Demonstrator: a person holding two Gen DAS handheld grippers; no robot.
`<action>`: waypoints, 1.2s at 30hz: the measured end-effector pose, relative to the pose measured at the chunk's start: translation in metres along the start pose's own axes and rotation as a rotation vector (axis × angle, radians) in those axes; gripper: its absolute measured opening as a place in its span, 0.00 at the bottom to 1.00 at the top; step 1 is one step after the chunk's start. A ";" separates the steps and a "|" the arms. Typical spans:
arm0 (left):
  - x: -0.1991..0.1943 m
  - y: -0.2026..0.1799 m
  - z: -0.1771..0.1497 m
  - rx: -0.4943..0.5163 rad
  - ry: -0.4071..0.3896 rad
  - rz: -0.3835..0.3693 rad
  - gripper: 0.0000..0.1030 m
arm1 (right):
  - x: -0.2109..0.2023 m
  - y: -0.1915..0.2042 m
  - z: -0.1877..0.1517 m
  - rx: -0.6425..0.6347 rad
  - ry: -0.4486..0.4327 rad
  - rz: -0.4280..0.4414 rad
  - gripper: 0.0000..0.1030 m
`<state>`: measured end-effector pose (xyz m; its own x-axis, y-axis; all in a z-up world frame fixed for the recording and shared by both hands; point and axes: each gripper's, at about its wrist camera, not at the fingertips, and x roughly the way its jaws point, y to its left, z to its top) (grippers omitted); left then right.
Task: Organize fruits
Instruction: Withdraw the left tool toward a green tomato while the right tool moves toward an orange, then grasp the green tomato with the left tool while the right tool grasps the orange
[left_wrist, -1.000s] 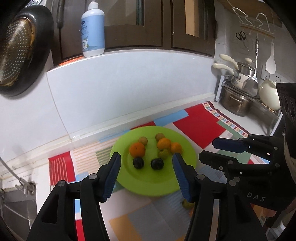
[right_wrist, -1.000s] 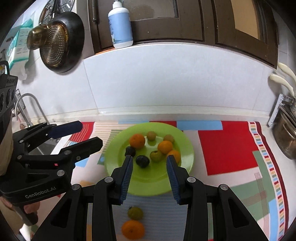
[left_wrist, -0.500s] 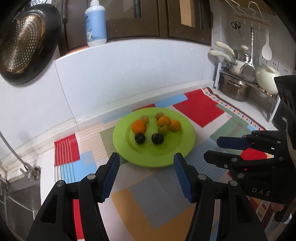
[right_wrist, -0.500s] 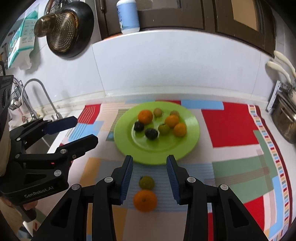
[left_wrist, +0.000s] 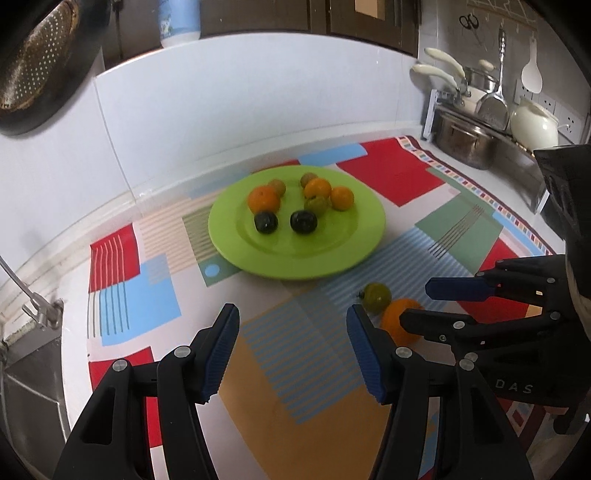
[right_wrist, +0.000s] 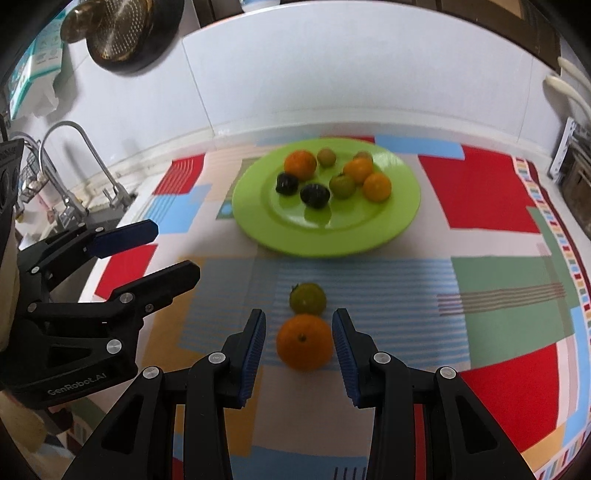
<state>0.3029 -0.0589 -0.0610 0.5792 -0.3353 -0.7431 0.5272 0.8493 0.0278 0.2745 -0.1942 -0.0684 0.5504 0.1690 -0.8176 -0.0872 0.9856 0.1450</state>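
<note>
A green plate (left_wrist: 295, 266) (right_wrist: 332, 247) at the back of the patterned mat carries several fruits: oranges, small green ones and two dark plums. Nearer on the mat lie a loose orange (right_wrist: 304, 343) (left_wrist: 397, 321) and, touching it on the far side, a green fruit (right_wrist: 307, 298) (left_wrist: 376, 293). My right gripper (right_wrist: 299, 321) (left_wrist: 415, 302) hangs over the loose orange. The orange shows between its blue pads, with a gap on each side. My left gripper (left_wrist: 291, 321) (right_wrist: 175, 247) is open over bare mat to the left of the loose fruits, with nothing between its fingers.
A sink with a curved tap (right_wrist: 74, 147) lies past the mat's left edge. Pots (left_wrist: 465, 144) and hanging utensils crowd the right end of the counter. A white tiled wall rises behind the plate, and a colander (left_wrist: 33, 62) hangs on it at the upper left.
Both grippers have sunk and tipped downward, drawing back from the plate. The loose orange and green fruit have come into view between the right fingers. Neither jaw width has visibly changed.
</note>
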 end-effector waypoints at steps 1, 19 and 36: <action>0.002 0.000 -0.001 -0.001 0.006 0.000 0.58 | 0.003 -0.001 -0.001 0.003 0.010 -0.002 0.37; 0.026 -0.002 -0.016 -0.004 0.086 -0.005 0.58 | 0.030 -0.006 -0.009 0.020 0.077 -0.005 0.50; 0.032 -0.020 -0.007 0.077 0.082 -0.080 0.58 | 0.016 -0.020 -0.010 0.057 0.039 -0.034 0.40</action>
<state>0.3068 -0.0838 -0.0900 0.4821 -0.3630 -0.7974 0.6178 0.7862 0.0156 0.2764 -0.2108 -0.0901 0.5196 0.1368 -0.8434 -0.0211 0.9889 0.1474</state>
